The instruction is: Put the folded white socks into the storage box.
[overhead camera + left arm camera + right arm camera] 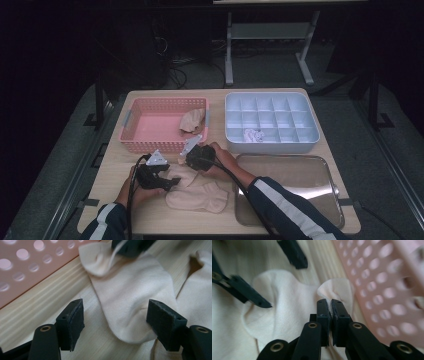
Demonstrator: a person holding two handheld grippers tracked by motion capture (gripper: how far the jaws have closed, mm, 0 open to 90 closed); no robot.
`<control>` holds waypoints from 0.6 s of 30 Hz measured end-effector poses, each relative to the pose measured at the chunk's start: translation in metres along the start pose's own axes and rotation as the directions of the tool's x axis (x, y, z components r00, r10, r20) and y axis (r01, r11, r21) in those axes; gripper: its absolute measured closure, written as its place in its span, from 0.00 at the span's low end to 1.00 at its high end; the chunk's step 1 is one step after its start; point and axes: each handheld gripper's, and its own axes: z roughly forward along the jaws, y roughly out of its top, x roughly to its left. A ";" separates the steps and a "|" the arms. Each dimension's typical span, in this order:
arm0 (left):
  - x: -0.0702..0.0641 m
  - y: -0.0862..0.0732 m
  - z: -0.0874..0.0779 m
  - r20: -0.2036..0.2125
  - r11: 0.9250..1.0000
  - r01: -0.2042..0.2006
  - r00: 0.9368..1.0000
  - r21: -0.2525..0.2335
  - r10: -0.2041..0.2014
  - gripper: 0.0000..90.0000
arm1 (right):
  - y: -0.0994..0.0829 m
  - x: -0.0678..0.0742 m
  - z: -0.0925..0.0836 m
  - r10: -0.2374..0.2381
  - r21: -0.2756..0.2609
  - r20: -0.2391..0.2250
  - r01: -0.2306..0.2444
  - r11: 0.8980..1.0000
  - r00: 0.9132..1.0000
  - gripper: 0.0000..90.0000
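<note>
Wooden tabletop (125, 200), dark room behind. Right hand-held gripper (330, 308) is clamped on a pinch of the cream sock (130, 297) at its end by the pink basket (145, 141). Left hand-held gripper (120, 322) stands open, jaws straddling the sock's other end, pads off the fabric. Sock lies flat beside a second sock (197, 197). Soft, light, limp: will drape, so grab an edge fold. High view adds divider tray (272, 142) and metal tray (320, 165).
</note>
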 end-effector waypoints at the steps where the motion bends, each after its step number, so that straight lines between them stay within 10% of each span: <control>1: -0.001 0.000 0.001 -0.002 1.000 0.015 1.000 -0.008 -0.015 0.33 | 0.000 -0.002 -0.005 0.002 -0.015 -0.002 -0.002 1.000 1.000 0.95; 12: -0.001 0.006 0.006 -0.014 1.000 0.010 1.000 -0.006 -0.011 0.35 | -0.002 -0.011 -0.077 0.016 -0.210 -0.076 -0.032 0.977 0.997 0.95; 18: 0.000 0.006 0.003 -0.016 1.000 0.014 1.000 -0.018 -0.014 0.65 | -0.011 -0.008 -0.106 -0.050 -0.308 -0.184 -0.009 0.952 0.982 0.95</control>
